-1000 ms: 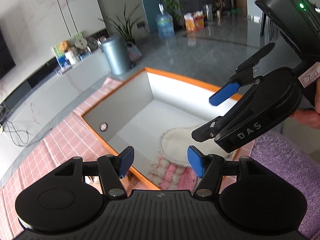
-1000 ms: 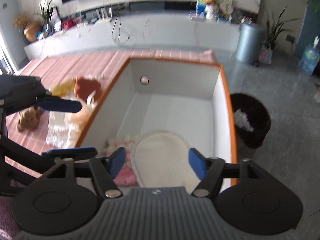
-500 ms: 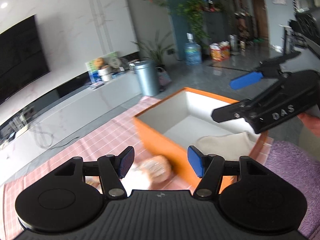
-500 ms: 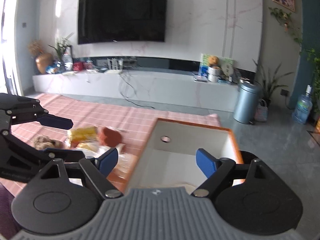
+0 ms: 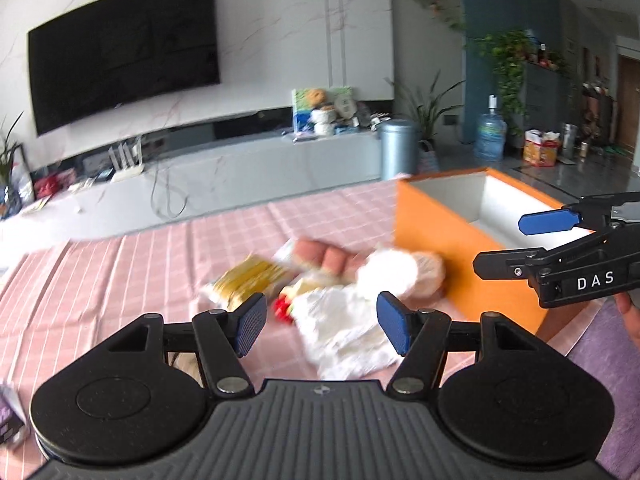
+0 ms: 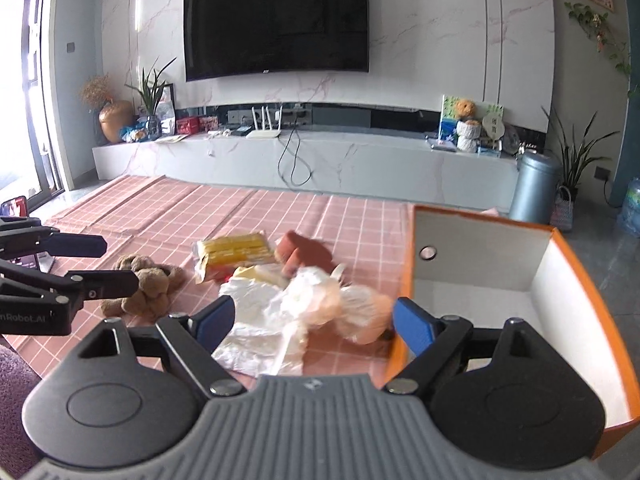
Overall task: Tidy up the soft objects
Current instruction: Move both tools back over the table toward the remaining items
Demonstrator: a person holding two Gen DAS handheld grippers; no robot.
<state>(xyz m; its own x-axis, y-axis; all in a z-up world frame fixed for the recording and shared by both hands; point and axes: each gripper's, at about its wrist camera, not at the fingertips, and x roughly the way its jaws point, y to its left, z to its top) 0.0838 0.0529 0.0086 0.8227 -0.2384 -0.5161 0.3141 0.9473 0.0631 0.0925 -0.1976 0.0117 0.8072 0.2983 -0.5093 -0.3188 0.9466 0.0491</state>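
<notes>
Both grippers have swung away from the orange box point(image 6: 560, 280) and now face the pile of soft things on the pink checked worktop point(image 5: 160, 248). The left gripper point(image 5: 320, 324) and the right gripper point(image 6: 308, 320) hold their fingers spread wide, gripping nothing. A crumpled white cloth point(image 5: 344, 332) lies just ahead between the left fingers, with a yellow packet point(image 6: 232, 250) and a brown teddy point(image 6: 146, 288) beyond. The last drop looks finished; the next pick appears to be starting.

I see a pink checked tablecloth point(image 6: 168, 216), and on it an orange, white-lined box point(image 6: 576, 280), yellow packet point(image 6: 234, 249) and brown teddy point(image 6: 146, 285).
</notes>
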